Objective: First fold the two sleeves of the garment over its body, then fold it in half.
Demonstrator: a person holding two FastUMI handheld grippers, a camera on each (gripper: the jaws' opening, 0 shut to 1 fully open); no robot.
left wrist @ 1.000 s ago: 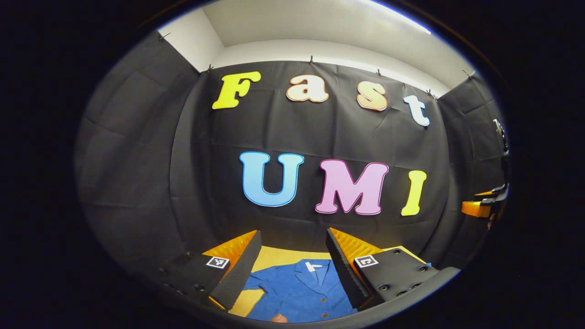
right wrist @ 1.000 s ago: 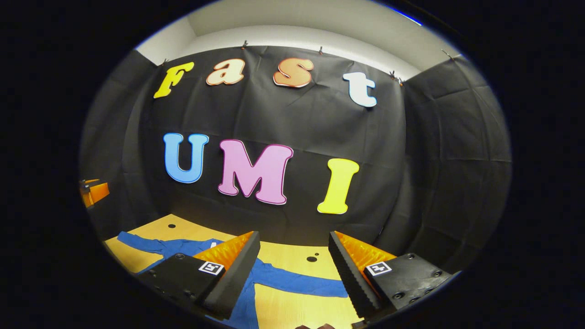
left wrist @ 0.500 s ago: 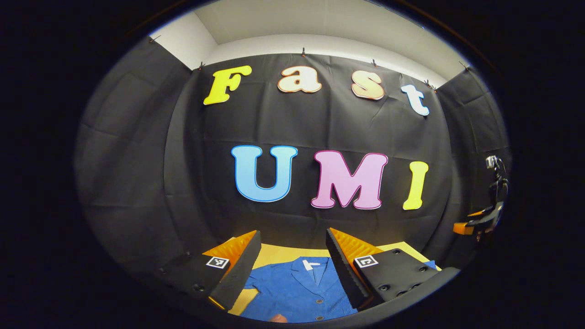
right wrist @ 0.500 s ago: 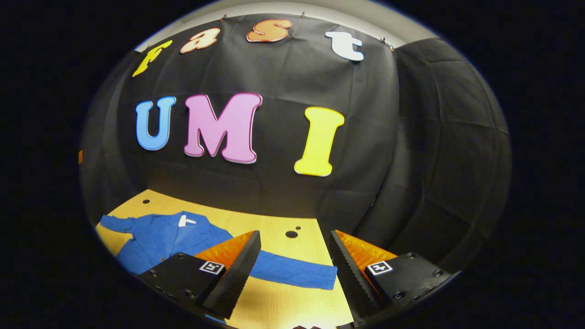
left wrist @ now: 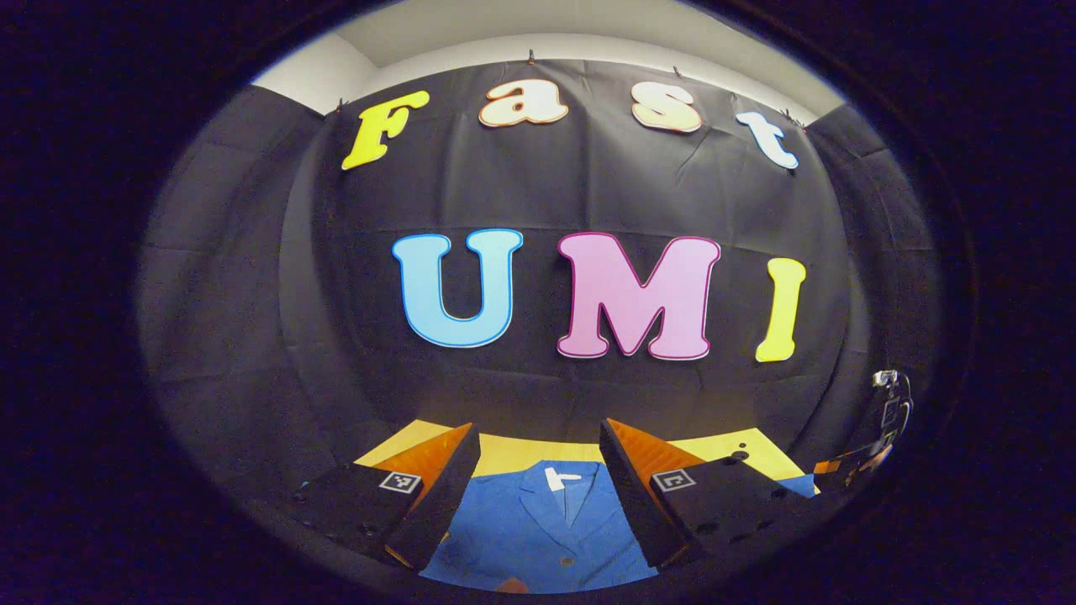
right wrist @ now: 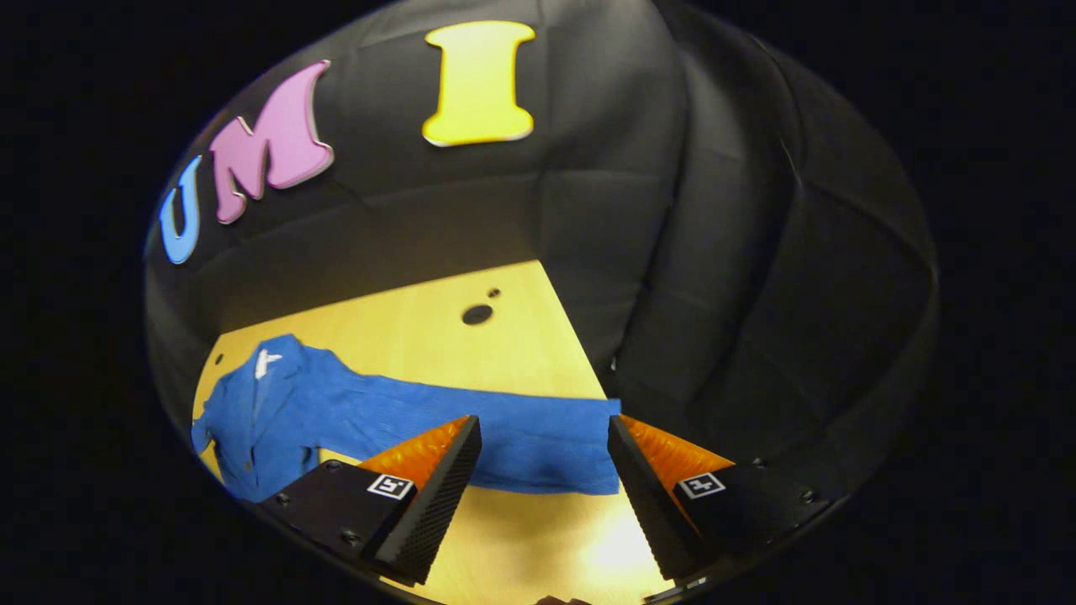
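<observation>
A blue button-up shirt (left wrist: 538, 529) lies flat on the yellow wooden table (left wrist: 517, 451), collar toward the back wall. My left gripper (left wrist: 538, 470) hovers open above the shirt's chest, just below the collar. In the right gripper view the shirt's body (right wrist: 261, 412) is at the left and one long sleeve (right wrist: 521, 433) stretches right toward the table's edge. My right gripper (right wrist: 542, 458) is open over the cuff end of that sleeve, nothing between its fingers. The right gripper (left wrist: 878, 433) also appears far right in the left gripper view.
Black cloth walls close in the table at the back and right. The tabletop (right wrist: 471, 336) has two small dark holes (right wrist: 477, 314) beyond the sleeve. The table's right edge runs close to the sleeve's cuff.
The right gripper has tilted down and moved toward the sleeve's cuff, which now lies between its fingers in view. The left gripper has dipped a little toward the shirt's collar.
</observation>
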